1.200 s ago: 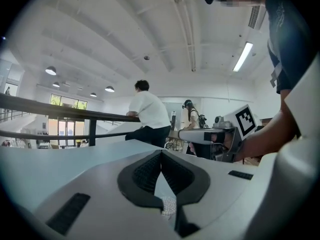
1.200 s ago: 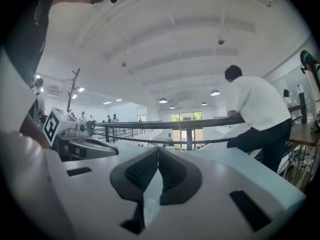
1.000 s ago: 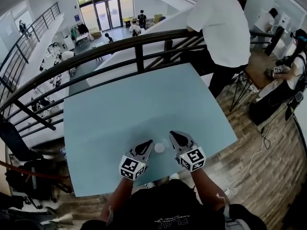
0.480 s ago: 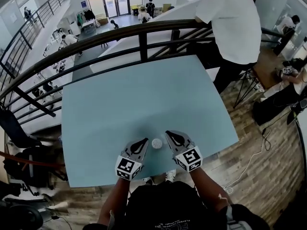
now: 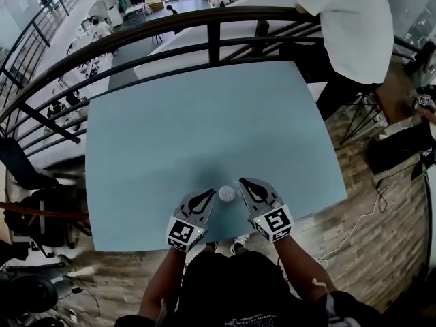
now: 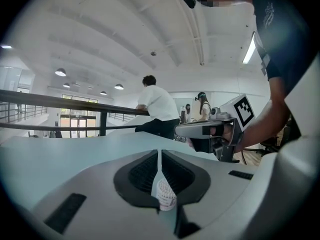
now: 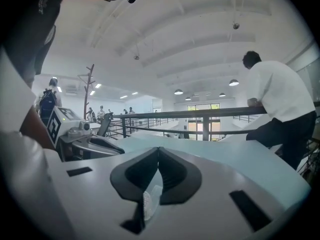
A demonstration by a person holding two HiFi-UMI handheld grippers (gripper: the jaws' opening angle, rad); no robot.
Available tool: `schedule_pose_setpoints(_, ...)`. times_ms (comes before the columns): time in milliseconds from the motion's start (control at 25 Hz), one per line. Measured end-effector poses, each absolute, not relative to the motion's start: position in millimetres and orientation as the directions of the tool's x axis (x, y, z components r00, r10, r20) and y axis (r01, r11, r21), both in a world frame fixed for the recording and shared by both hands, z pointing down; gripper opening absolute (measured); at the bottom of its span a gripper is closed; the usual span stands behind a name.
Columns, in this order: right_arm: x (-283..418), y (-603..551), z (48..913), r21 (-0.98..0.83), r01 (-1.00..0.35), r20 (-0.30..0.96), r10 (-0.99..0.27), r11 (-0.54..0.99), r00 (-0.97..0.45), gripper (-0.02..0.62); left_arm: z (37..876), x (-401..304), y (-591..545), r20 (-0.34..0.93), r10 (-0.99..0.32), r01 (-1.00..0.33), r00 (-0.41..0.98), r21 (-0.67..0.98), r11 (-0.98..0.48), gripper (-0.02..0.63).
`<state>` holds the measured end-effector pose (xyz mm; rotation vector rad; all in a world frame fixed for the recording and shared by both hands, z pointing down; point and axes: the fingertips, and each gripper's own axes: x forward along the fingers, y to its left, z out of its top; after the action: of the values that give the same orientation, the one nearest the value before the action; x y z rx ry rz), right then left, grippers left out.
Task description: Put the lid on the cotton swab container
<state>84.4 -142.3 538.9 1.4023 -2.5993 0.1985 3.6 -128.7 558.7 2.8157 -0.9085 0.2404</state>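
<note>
The cotton swab container (image 5: 227, 193), a small round white tub, stands on the light blue table (image 5: 204, 128) near its front edge. My left gripper (image 5: 208, 193) lies just left of it and my right gripper (image 5: 243, 182) just right of it, both with jaws together. In the left gripper view the jaws (image 6: 159, 151) are shut, and the tub of swabs (image 6: 164, 194) shows in the low gap behind the pads. In the right gripper view the jaws (image 7: 159, 149) are shut. A clear ribbed piece (image 7: 150, 201), perhaps the lid, shows in the gap below them. I cannot tell whether it is gripped.
A dark railing (image 5: 211, 43) runs along the table's far edge above a drop to a lower floor. A person in a white shirt (image 5: 347, 26) leans on it at the far right. Wooden floor and cables (image 5: 368, 216) lie to the right.
The head view has tilted, so the table sits higher in frame. Both grippers stay on either side of the container, jaws still together.
</note>
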Motion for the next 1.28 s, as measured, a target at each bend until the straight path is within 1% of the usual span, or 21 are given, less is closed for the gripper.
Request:
schedule_pose_setpoints(40,86.4,-141.9,542.0,-0.037,-0.841,0.226,-0.815,0.54,-0.534,0.018,561.8,4.4,-126.6,0.204,-0.56,-0.588,0.803,0.115,-0.801,0.024)
schedule_pose_setpoints(120,90.5,-142.6,547.9,-0.048,-0.848,0.233,-0.82,0.527,-0.523,0.018,569.4,7.2,-124.1,0.205,-0.552,-0.579,0.808,0.109,-0.808,0.109)
schedule_pose_setpoints(200,93.7,-144.7,551.3,-0.055,-0.857,0.234,-0.828,0.513,-0.51,0.018,575.6,10.9,-123.9,0.205,-0.545,-0.569,0.813,0.086,-0.818,0.155)
schedule_pose_setpoints(400,102.9,-147.6,562.0,-0.073,-0.866,0.246,-0.833,0.494,-0.496,0.018,594.0,24.2,-120.6,0.241,-0.529,-0.553,0.814,0.041,-0.832,0.239)
schedule_pose_setpoints(560,107.5,-149.8,572.4,-0.104,-0.871,0.256,-0.833,0.481,-0.49,0.018,610.9,28.9,-118.7,0.293,-0.503,-0.528,0.813,0.005,-0.849,0.284)
schedule_pose_setpoints(720,111.0,-148.4,583.5,-0.117,-0.869,0.275,-0.825,0.481,-0.493,0.018,627.9,31.9,-121.4,0.309,-0.501,-0.533,0.808,0.021,-0.846,0.308)
schedule_pose_setpoints(920,114.9,-151.4,595.7,-0.13,-0.869,0.287,-0.821,0.477,-0.494,0.018,642.6,40.5,-123.8,0.316,-0.492,-0.523,0.811,0.015,-0.852,0.322)
schedule_pose_setpoints(1280,117.2,-150.0,608.1,-0.146,-0.87,0.307,-0.814,0.472,-0.493,0.018,657.9,51.6,-121.8,0.334,-0.512,-0.549,0.792,0.021,-0.836,0.341)
